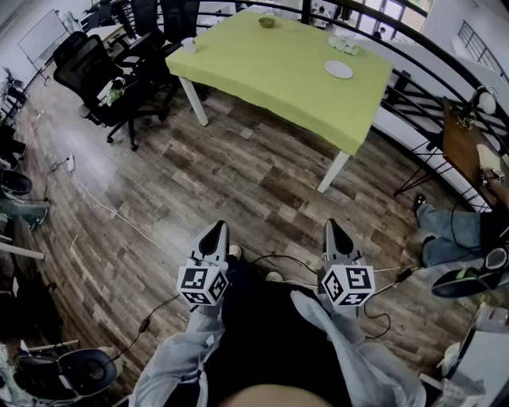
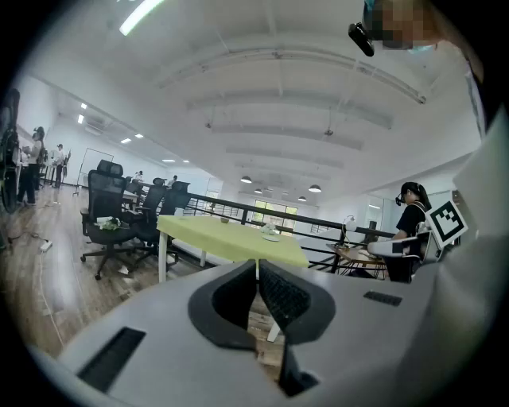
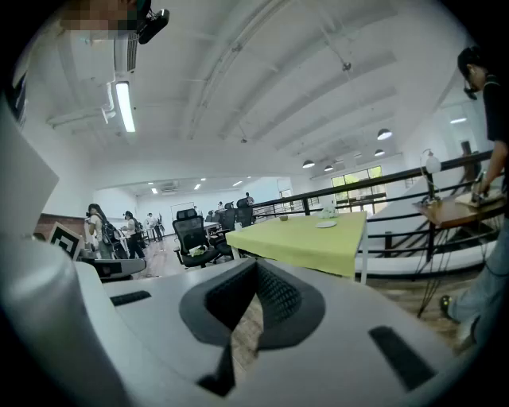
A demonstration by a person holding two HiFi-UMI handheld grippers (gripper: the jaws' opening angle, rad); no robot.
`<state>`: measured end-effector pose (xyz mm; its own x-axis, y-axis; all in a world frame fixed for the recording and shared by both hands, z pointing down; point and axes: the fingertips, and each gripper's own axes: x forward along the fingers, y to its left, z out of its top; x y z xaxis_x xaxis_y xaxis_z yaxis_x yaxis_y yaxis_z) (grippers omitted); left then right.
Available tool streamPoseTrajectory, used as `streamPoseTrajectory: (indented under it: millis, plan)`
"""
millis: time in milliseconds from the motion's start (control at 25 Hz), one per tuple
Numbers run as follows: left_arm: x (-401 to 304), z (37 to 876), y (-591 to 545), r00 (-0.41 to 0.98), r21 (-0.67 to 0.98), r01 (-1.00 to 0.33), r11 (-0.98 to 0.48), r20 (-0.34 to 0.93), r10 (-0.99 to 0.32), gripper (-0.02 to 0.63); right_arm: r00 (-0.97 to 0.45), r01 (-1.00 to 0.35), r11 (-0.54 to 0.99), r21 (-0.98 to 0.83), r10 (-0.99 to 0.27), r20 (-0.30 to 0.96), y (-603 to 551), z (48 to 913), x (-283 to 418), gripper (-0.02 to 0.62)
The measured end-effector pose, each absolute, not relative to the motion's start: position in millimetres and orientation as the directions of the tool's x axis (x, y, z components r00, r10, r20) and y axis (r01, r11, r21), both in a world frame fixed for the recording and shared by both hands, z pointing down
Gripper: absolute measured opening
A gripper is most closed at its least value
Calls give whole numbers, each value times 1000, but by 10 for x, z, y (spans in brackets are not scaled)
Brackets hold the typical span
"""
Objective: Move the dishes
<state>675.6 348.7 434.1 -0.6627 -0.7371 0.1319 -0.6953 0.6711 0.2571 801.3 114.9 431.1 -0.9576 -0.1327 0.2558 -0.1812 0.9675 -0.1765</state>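
Dishes lie on the green-clothed counter at our 12 o'clock, well apart from both claws. A white plate sits toward 1 o'clock, near the counter's right edge. A bowl sits close to the far edge, and a cup stands right at the corner toward 11 o'clock.

We hold the left claw and the right claw low and close to our body, side by side, both pointing toward 12 o'clock. Each gripper view shows its jaws tip to tip, with nothing between them.

Between us and the counter's near edge we see a broad stretch of wood floor. Thin cables run across it from 9 o'clock and trail near our feet.

Office chairs crowd the counter's left side at 10 o'clock. A black railing curves behind the counter from 12 to 2 o'clock, close to its far and right edges. At 3 o'clock a person's legs rest on the floor beside a wooden side desk.
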Motion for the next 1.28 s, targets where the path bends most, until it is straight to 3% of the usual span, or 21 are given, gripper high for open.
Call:
streamPoseTrajectory:
  millis: [280, 680, 1280]
  plan:
    - [6744, 4338, 3443, -658, 245, -703, 668, 131, -741, 25, -961, -204, 953, -222, -153, 229, 1070, 4303, 8000, 5]
    - [6755, 4498, 3519, -656, 274, -684, 676, 172, -735, 25, -944, -234, 939, -253, -157, 289, 1150, 4520, 7939, 5]
    - [5590, 4476, 3237, -684, 285, -659, 696, 159, -712, 25, -950, -197, 946, -256, -120, 289, 862, 4472, 6739, 5]
